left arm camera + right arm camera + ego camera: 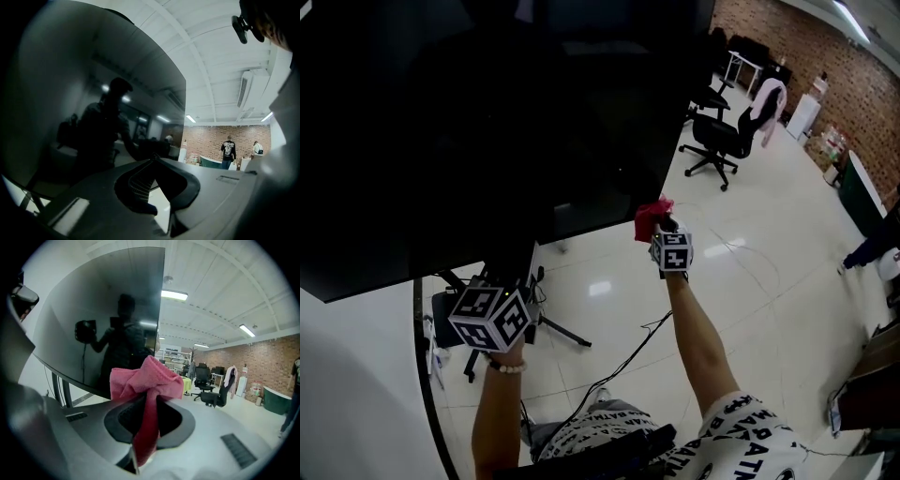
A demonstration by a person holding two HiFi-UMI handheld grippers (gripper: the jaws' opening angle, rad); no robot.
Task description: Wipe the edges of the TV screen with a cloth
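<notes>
The large black TV screen [487, 122] fills the upper left of the head view and stands on the left in the left gripper view [70, 117] and the right gripper view [108, 319]. My right gripper [666, 230] is shut on a bunched pink-red cloth [652, 217], held at the screen's lower right corner. In the right gripper view the cloth [145, 378] bulges over the jaw tips of that gripper [147, 397] and hangs down between them. My left gripper [514, 277] sits just under the screen's bottom edge; its jaws [152, 161] meet at the tip with nothing between them.
The TV stand's legs [553, 328] and a black cable [628, 361] lie on the glossy white floor below. A black office chair [722, 136] with a pink garment [769, 98] stands at the back right before a brick wall [825, 47]. People [228, 151] stand far off.
</notes>
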